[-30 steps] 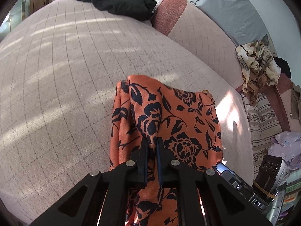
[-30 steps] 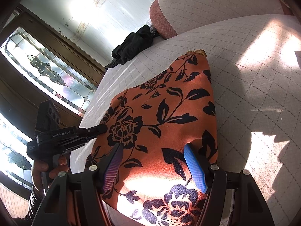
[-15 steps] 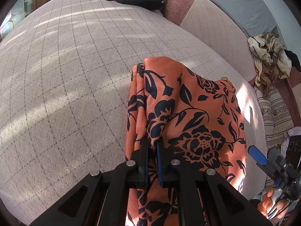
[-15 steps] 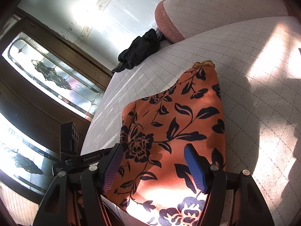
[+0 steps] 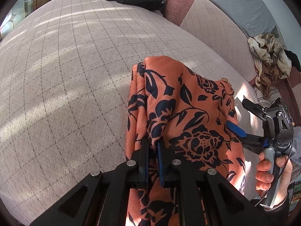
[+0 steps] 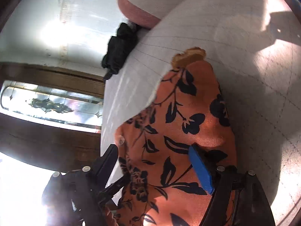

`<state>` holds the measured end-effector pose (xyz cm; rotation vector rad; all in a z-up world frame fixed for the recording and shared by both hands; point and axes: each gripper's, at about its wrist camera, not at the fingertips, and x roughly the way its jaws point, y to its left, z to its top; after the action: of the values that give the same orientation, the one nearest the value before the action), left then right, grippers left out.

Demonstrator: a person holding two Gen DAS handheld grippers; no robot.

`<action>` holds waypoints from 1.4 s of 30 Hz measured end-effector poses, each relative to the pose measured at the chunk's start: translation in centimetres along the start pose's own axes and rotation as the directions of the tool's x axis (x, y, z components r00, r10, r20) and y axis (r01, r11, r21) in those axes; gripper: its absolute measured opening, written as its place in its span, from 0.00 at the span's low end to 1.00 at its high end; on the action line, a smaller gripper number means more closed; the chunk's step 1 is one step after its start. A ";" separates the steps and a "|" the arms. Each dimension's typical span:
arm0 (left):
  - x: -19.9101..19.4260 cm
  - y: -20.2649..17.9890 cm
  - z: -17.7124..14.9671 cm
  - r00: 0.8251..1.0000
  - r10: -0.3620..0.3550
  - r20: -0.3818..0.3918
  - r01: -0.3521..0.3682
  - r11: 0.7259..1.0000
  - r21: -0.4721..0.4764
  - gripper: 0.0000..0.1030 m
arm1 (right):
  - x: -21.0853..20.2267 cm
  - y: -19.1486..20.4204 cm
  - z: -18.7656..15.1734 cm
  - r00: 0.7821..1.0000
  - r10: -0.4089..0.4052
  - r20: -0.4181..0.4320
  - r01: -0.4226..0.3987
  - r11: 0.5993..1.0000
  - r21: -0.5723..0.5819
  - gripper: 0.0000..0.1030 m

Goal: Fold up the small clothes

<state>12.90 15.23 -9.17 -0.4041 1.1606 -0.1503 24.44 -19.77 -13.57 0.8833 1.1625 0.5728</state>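
On the quilted bed (image 5: 75, 79): left hand-held gripper (image 5: 153, 146) pitched down, clenched on a bunched fold of orange floral cloth (image 5: 188, 113). Right hand-held gripper (image 6: 153, 156), rolled sideways, jaws opening astride cloth's edge, not pinching. Cloth lies partly folded, creased.

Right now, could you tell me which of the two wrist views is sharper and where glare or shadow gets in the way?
Left wrist view: sharp, with sun stripes across the quilted bed cover and crisp print on the orange floral garment. Right wrist view: motion-blurred, with window glare washing out the lower left and a hard shadow at upper right.
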 end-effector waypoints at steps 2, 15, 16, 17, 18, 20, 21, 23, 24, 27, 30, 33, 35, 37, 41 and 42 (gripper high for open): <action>-0.1 0.3 0.1 1.000 -0.007 -0.002 0.007 1.000 0.001 0.10 | -0.6 0.5 -0.1 0.999 0.030 0.028 -0.030 1.000 -0.002 0.77; -3.6 -2.3 -0.9 0.995 0.067 0.070 -0.070 0.997 0.044 0.15 | -3.5 2.6 -8.1 1.000 0.009 0.002 -0.009 0.994 -0.111 0.80; -4.5 -2.8 -1.6 0.994 0.066 0.090 -0.072 0.995 0.066 0.15 | -3.7 3.3 -8.4 1.000 0.006 0.003 -0.006 0.991 -0.134 0.80; -5.4 -3.2 -2.5 0.993 0.048 0.111 -0.057 0.995 0.079 0.15 | -3.9 3.7 -8.8 1.000 0.002 0.003 -0.001 0.988 -0.156 0.80; -6.0 -3.5 -3.4 0.992 0.035 0.123 -0.046 0.995 0.086 0.15 | -4.1 4.0 -9.2 1.000 -0.002 0.006 0.003 0.985 -0.171 0.80; -5.9 -3.7 -5.2 0.992 0.051 0.114 -0.063 0.992 0.108 0.15 | -4.3 3.9 -10.1 1.000 0.007 0.005 -0.006 0.985 -0.171 0.80; -5.1 -3.4 -5.9 0.991 0.086 0.099 -0.096 0.989 0.108 0.15 | -4.3 3.5 -10.5 1.000 0.009 -0.002 -0.009 0.987 -0.163 0.80; -3.1 -2.2 -6.9 0.987 0.146 0.064 -0.152 0.983 0.099 0.19 | -3.9 2.5 -11.3 1.000 -0.005 -0.017 0.002 0.988 -0.151 0.80; -3.1 -2.0 -7.2 0.985 0.144 0.091 -0.153 0.982 0.106 0.20 | -3.7 2.0 -11.4 1.000 -0.006 -0.023 0.003 0.991 -0.137 0.80; -3.1 -1.9 -7.0 0.985 0.150 0.083 -0.159 0.982 0.103 0.29 | -4.6 2.5 -11.4 1.000 0.006 -0.009 -0.007 0.990 -0.138 0.80; -2.8 -1.3 -7.0 0.988 0.131 0.075 -0.138 0.987 0.086 0.30 | -5.3 3.4 -11.4 0.999 0.033 0.001 -0.033 0.985 -0.171 0.80; -2.8 -1.3 -7.2 0.987 0.137 0.082 -0.144 0.985 0.091 0.33 | -3.7 1.3 -11.4 0.999 -0.010 -0.040 0.004 0.990 -0.140 0.81; -3.6 -1.1 -7.3 0.988 0.126 0.085 -0.133 0.987 0.087 0.33 | -4.1 1.1 -11.6 1.000 0.013 -0.021 -0.016 0.991 -0.132 0.81; -4.4 -0.8 -7.3 0.990 0.104 0.093 -0.111 0.992 0.067 0.32 | -4.9 2.1 -11.7 1.000 0.012 -0.001 -0.012 0.988 -0.152 0.81; -6.3 0.3 -7.7 0.986 0.093 0.141 -0.097 0.995 0.020 0.35 | -6.8 3.4 -12.1 0.998 -0.013 0.054 0.025 0.971 -0.239 0.81; -6.6 0.7 -7.8 0.985 0.090 0.146 -0.091 0.996 0.005 0.37 | -7.4 3.3 -12.2 0.998 -0.021 0.067 0.037 0.968 -0.248 0.81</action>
<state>3.08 16.19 -6.38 -0.3460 1.0319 -0.0473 10.69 -20.15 -8.53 0.6637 1.0180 0.6463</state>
